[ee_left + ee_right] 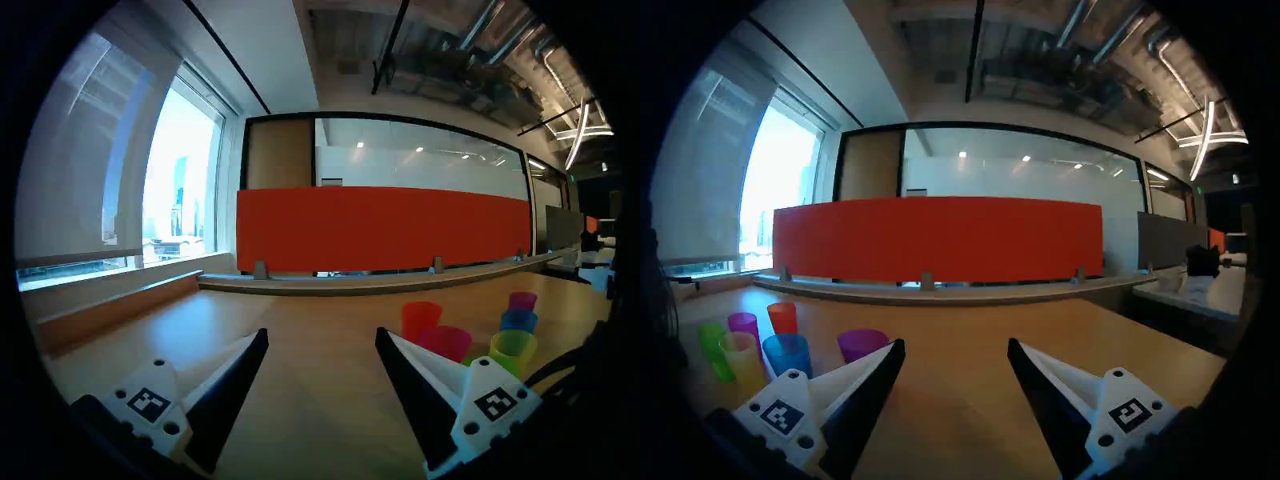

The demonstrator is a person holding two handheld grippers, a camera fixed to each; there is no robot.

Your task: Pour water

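Several coloured plastic cups stand on the wooden table. In the left gripper view an orange cup (421, 318), a pink cup (445, 342), a yellow-green cup (513, 350), a blue cup (519, 321) and a purple cup (522, 301) sit to the right of my left gripper (322, 348), which is open and holds nothing. In the right gripper view a purple cup (862, 344), a blue cup (787, 353), a yellow cup (742, 357), an orange cup (783, 317) and a green cup (713, 346) stand to the left of my right gripper (955, 356), open and holding nothing.
An orange divider panel (384, 228) runs along the table's far edge (944, 294). A bright window (180, 192) and a low ledge lie to the left. Another desk with objects (1200, 280) stands at the right.
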